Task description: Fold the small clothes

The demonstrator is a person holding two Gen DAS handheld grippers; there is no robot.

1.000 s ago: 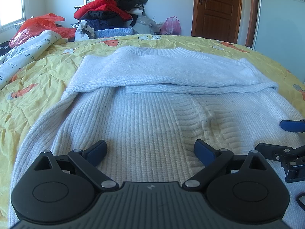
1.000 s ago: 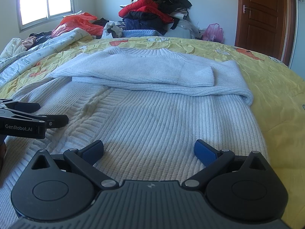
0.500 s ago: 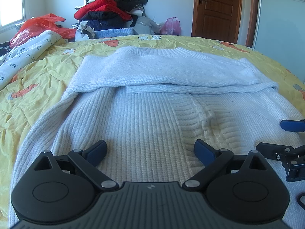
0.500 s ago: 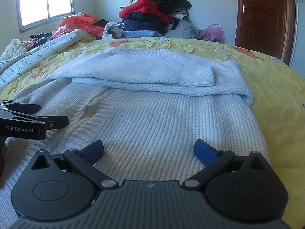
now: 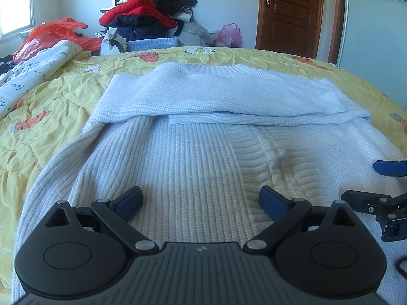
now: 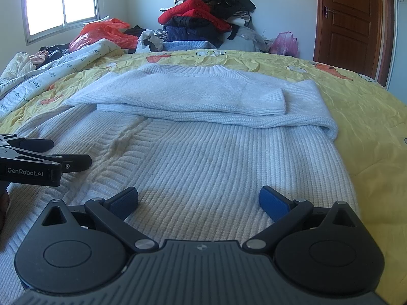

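Both jaws wide open, empty, low over sweater (image 5: 193,157) hem on bed (image 5: 51,106).
Sweater runs lengthwise away from jaws, sleeves folded across far end; left gripper (image 5: 201,199) near L half, right gripper (image 6: 199,199) near R half, side by side.

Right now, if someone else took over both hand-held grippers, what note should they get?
Left hand-held gripper: open, empty, low over the near hem area of the white knit sweater.
Right hand-held gripper: open, empty, over the same sweater's right half.
The sweater lies flat on the yellow bedspread, collar at the far end.
Done: both sleeves are folded across the chest.
Left: grasp the near hem with both grippers and fold the body up toward the collar, then probably fold once more.
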